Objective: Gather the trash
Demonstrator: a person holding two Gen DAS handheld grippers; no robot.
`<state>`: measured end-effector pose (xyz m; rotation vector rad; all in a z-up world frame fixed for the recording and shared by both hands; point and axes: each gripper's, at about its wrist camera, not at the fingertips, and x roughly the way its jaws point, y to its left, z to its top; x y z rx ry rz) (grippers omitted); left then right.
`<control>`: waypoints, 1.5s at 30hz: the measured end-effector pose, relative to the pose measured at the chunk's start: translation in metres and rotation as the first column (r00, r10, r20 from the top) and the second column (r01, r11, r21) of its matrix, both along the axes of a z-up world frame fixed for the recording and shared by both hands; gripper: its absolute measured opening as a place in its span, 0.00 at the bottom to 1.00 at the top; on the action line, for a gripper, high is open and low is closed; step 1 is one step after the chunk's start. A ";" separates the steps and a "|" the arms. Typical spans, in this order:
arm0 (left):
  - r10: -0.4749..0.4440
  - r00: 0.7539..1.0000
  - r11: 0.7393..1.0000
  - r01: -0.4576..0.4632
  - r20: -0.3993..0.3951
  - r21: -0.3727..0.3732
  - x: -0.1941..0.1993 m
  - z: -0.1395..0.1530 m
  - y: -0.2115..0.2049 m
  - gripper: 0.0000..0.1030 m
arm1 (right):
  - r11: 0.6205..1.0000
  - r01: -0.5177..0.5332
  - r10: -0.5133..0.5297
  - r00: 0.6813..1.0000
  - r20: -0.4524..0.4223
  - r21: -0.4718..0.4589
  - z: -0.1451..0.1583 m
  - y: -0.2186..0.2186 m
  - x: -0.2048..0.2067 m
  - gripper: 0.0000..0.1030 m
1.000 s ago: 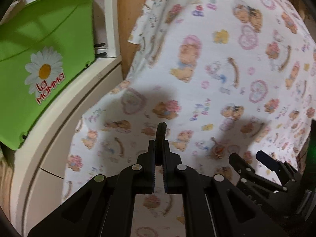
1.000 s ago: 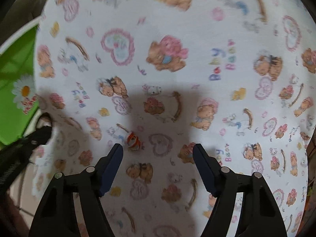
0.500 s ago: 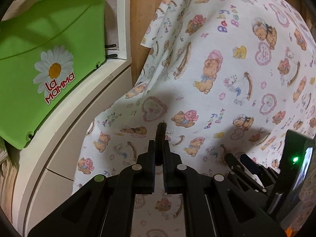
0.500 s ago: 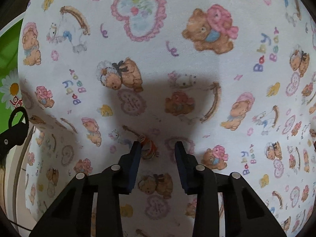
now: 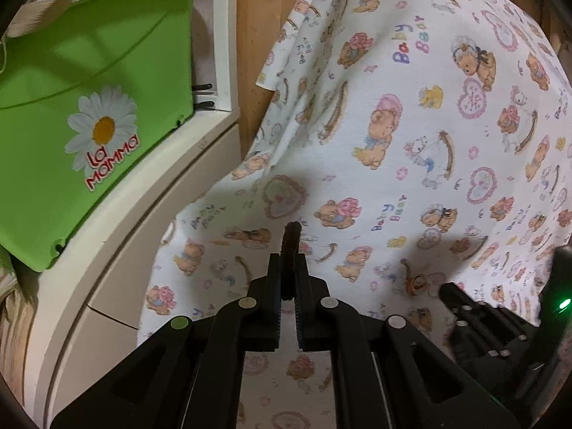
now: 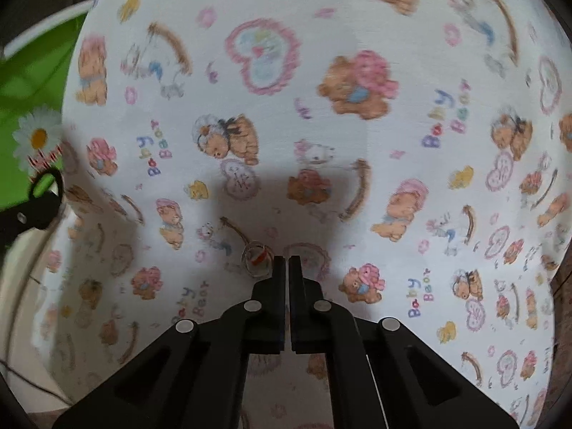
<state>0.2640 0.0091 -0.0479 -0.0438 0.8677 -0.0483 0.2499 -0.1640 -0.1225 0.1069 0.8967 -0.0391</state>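
A small clear wrapper with an orange spot (image 6: 256, 258) lies on the teddy-bear cloth (image 6: 357, 150). My right gripper (image 6: 287, 261) is shut, its tips touching the wrapper's right edge; whether it pinches the wrapper is unclear. The wrapper also shows in the left wrist view (image 5: 414, 280), just ahead of the right gripper (image 5: 448, 291). My left gripper (image 5: 290, 261) is shut on a thin dark ridged piece (image 5: 290, 239) that sticks up between its fingers, above the cloth (image 5: 411, 125).
A green bin (image 5: 89, 118) with a daisy "La Mamma" logo stands on a white cabinet (image 5: 118, 250) to the left. A wooden post (image 5: 257, 35) rises behind the cloth's left edge. The bin also shows at the left in the right wrist view (image 6: 32, 85).
My right gripper moved in on the small wrapper and closed from wide open to shut. My left gripper stayed shut on the dark piece and drifted slightly back.
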 end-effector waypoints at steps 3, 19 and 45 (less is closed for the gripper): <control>-0.008 1.000 1.000 0.008 0.000 -0.004 -0.002 -0.001 0.000 0.06 | 0.991 -0.008 0.011 1.000 -0.015 0.135 0.004 -0.024 0.000 0.02; -0.046 0.999 0.997 0.046 -0.004 0.055 -0.025 -0.008 -0.009 0.06 | 0.871 -0.012 0.067 0.993 -0.094 0.490 0.010 -0.109 -0.026 0.02; -0.019 0.999 1.000 0.019 -0.037 -0.004 -0.012 -0.007 -0.001 0.07 | 0.853 0.058 0.015 0.991 -0.136 0.518 -0.018 -0.063 0.020 0.34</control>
